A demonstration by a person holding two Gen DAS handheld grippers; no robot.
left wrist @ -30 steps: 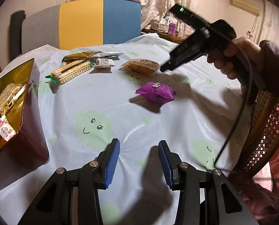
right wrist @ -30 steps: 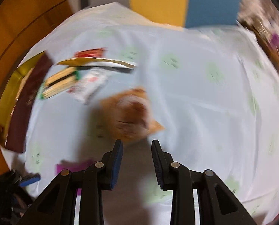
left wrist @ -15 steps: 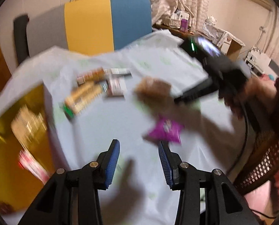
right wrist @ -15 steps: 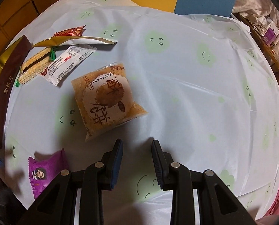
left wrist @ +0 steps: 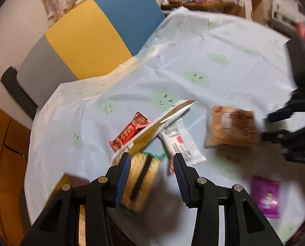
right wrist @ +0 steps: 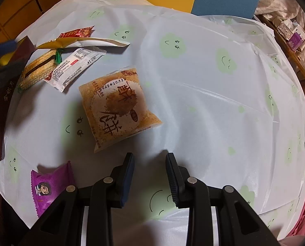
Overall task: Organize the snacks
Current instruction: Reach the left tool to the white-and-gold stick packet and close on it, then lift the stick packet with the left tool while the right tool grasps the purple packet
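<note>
My left gripper (left wrist: 151, 165) is open and empty, hovering over a yellow biscuit pack (left wrist: 141, 179), (right wrist: 38, 71). Beside it lie a white packet (left wrist: 180, 143), (right wrist: 74, 68), a gold-and-white packet (left wrist: 162, 123), (right wrist: 82, 42) and a red packet (left wrist: 130, 131), (right wrist: 76, 32). My right gripper (right wrist: 150, 167) is open and empty, just short of the orange pastry pack (right wrist: 116, 106), (left wrist: 230, 127). A purple packet (right wrist: 48, 186), (left wrist: 267, 195) lies at its left. The right gripper also shows in the left wrist view (left wrist: 265, 128).
A dark red box with a gold inside (right wrist: 0, 110) stands at the table's left edge; its corner shows in the left wrist view (left wrist: 60, 184). A grey, yellow and blue chair (left wrist: 86, 37) stands behind the table. A cluttered shelf (right wrist: 290, 34) is at the far right.
My left gripper swung left and forward over the snack cluster, from above the purple packet to above the biscuit pack. My right gripper dropped closer to the orange pastry pack.
</note>
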